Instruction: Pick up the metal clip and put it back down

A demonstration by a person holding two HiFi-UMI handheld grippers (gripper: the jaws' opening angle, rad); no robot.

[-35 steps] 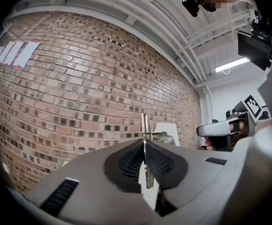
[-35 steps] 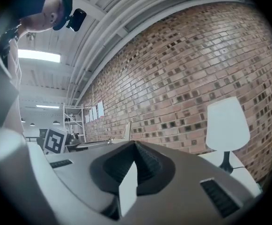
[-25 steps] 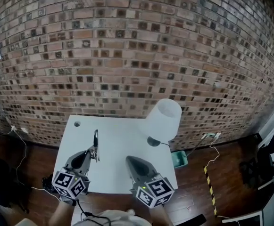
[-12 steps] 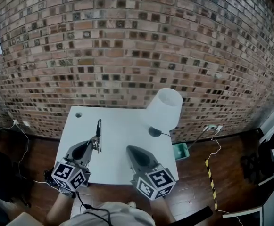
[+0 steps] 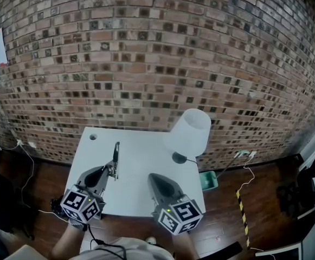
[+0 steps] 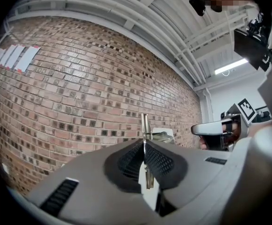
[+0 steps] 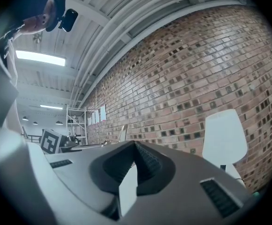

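Note:
A slim metal clip (image 5: 116, 153) stands upright above the white table (image 5: 141, 161), and my left gripper (image 5: 111, 169) is shut on its lower end. In the left gripper view the clip (image 6: 145, 125) rises from between the closed pads, in front of the brick wall. My right gripper (image 5: 156, 179) hovers over the table's front middle, to the right of the left one; its jaws are shut with nothing in them (image 7: 135, 149). From the right gripper view the clip (image 7: 122, 132) shows off to the left.
A white lamp (image 5: 191, 131) stands at the table's back right, its dark base (image 5: 177, 157) on the top. A small round hole (image 5: 92, 137) marks the table's back left corner. A brick wall runs close behind. A green bin (image 5: 207, 180) and cables lie on the floor at right.
The head view has shifted slightly. Both grippers keep their places over the table, and the left one still holds the clip upright.

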